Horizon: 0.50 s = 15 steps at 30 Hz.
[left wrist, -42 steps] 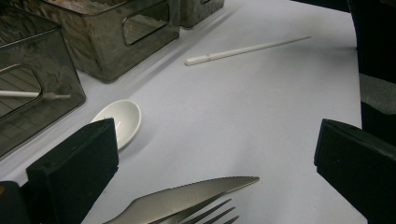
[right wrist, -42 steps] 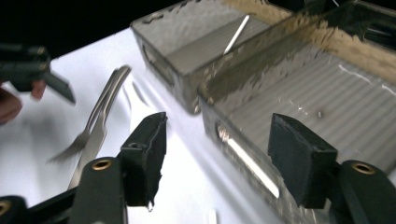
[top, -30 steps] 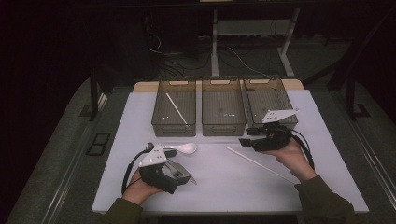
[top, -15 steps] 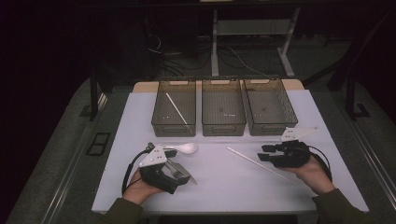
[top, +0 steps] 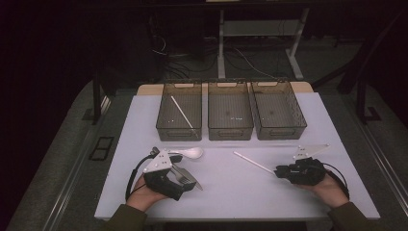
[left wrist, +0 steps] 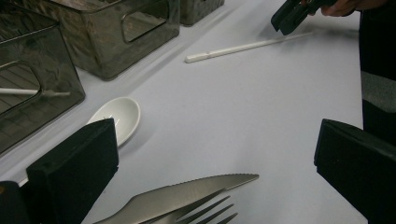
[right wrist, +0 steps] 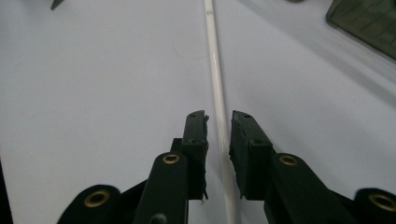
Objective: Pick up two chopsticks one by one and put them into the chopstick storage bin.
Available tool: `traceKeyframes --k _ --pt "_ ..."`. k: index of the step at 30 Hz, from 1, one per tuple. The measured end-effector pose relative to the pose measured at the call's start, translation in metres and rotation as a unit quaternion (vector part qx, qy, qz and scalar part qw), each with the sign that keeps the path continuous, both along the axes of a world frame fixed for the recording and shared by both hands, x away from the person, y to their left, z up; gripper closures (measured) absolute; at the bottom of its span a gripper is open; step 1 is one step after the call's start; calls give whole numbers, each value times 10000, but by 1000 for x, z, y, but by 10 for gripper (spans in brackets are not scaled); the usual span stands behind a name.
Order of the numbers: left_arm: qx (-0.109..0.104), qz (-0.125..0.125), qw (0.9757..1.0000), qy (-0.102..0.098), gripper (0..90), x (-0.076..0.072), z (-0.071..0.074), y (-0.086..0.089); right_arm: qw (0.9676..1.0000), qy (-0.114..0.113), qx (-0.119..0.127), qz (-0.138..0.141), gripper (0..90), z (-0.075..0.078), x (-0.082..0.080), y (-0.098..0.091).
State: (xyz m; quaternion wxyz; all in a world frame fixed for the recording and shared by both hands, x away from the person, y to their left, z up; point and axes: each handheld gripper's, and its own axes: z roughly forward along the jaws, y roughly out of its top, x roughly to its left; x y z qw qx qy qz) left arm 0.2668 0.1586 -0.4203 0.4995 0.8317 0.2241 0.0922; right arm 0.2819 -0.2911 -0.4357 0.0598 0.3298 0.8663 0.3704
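We find no legible text, brand, number or sign on any surface. The middle bin (top: pixel 230 117) carries a faint pale mark on its floor in the high view; it is too small for us to read
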Motion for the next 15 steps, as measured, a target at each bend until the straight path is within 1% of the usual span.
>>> traceKeyframes --k 2,3,4,5,7,9,11,13,15 --pt "25 -9 10000 -1 0 0 0 0 9999 -9 -100 -8 777 -3 1 0" --pt "26 -13 10000 1 0 0 0 0 9999 19 -112 -12 783 -4 1 0" --pt "32 -20 10000 0 0 0 0 0 9999 56 -102 -12 789 -5 2 -1" --pt "34 -22 10000 2 0 0 0 0 9999 33 -107 -23 796 -6 3 -2" --pt "29 -19 10000 8 0 0 0 0 9999 64 -127 -29 803 -8 4 -2" --pt "33 -25 10000 3 0 0 0 0 9999 88 -85 45 810 -9 4 -2" --pt "44 -31 10000 2 0 0 0 0 9999 76 -114 74 818 -10 4 -2" --pt "37 -38 10000 0 0 0 0 -1 9998 116 -149 65 825 -12 4 -1" --pt "39 -41 10000 1 0 0 0 -1 9998 127 -111 50 837 -12 4 -2"
